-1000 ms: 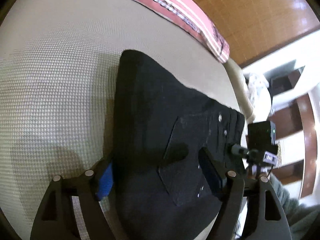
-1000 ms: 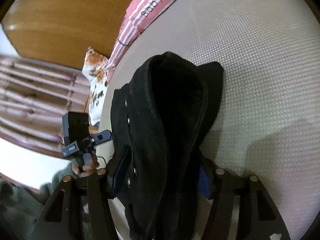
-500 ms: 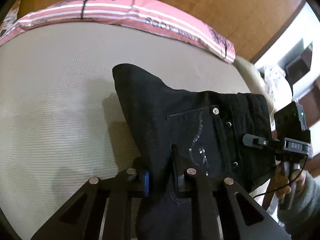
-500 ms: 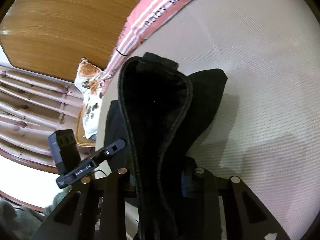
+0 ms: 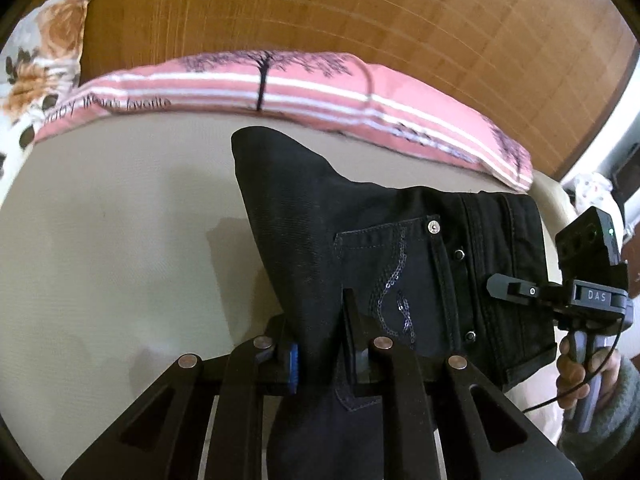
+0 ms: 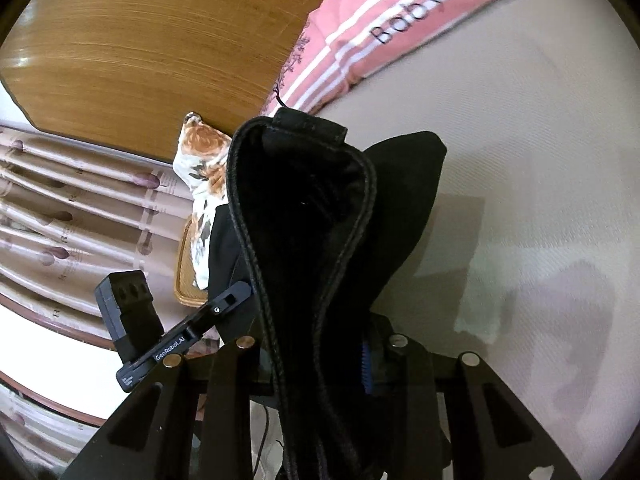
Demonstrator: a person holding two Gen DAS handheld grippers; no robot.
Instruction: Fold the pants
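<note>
Black pants [image 5: 360,224] with a back pocket and sequin stitching hang lifted above a cream mattress [image 5: 120,220]. My left gripper [image 5: 320,344] is shut on the pants near the pocket edge. My right gripper [image 6: 320,348] is shut on the waistband [image 6: 304,184], which stands up in a loop in the right wrist view. The right gripper also shows in the left wrist view [image 5: 560,292] at the waistband end, and the left gripper shows in the right wrist view [image 6: 176,340].
A pink striped pillow [image 5: 280,84] lies along the wooden headboard [image 5: 360,12]. A floral cushion [image 5: 44,52] sits at the far left. Curtains [image 6: 72,216] hang at the left of the right wrist view. The mattress edge [image 5: 556,196] is at the right.
Both grippers closed on the pants and lifted them off the mattress. The views tilted up, so the headboard and pillow now fill the top.
</note>
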